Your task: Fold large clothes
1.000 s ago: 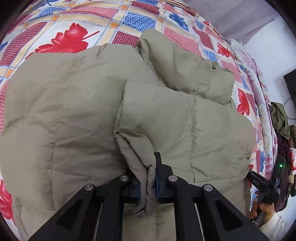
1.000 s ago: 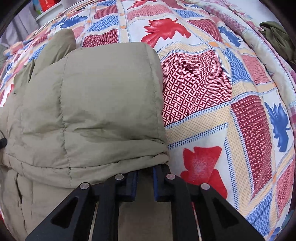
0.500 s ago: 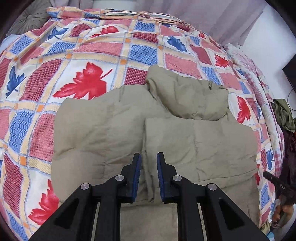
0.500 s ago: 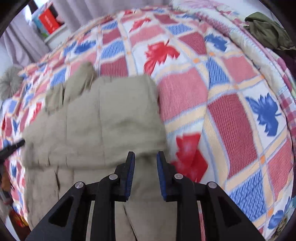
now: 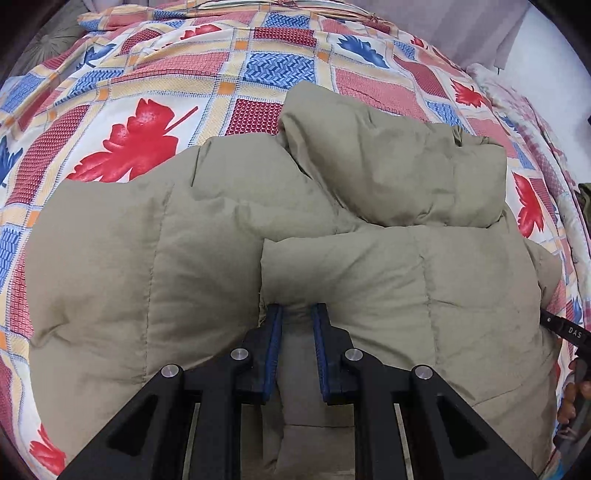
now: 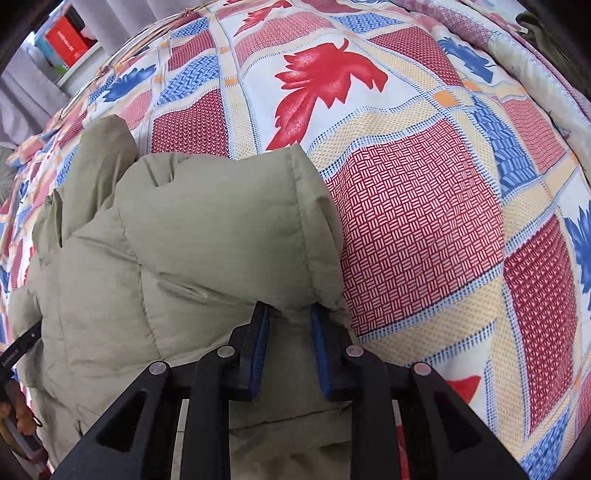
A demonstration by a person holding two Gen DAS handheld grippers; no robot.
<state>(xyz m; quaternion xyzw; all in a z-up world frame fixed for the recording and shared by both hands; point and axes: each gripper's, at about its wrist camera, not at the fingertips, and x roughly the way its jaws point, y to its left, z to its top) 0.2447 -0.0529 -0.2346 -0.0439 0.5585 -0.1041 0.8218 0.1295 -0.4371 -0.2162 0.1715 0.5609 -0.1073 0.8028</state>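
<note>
A khaki puffer jacket (image 5: 388, 280) lies folded on the bed, its hood (image 5: 399, 173) bunched at the far end. My left gripper (image 5: 297, 308) is open, its blue pads straddling the near corner of the jacket's folded top layer. In the right wrist view the jacket (image 6: 192, 236) fills the left half. My right gripper (image 6: 289, 308) is open too, its tips against the folded layer's near edge by the jacket's right side. Each gripper shows at the other view's edge: the right one (image 5: 565, 328), the left one (image 6: 20, 345), both held by hands.
The jacket rests on a patchwork bedspread (image 5: 155, 122) with red and blue leaves, which stretches wide to the right of it (image 6: 424, 229). A dark green garment (image 6: 535, 26) lies past the bed's far edge. A shelf with a red box (image 6: 66, 40) stands behind.
One second ago both grippers were shut on jacket fabric. They let go and pulled back from the jacket, and have now come close again, open, to the folded edge.
</note>
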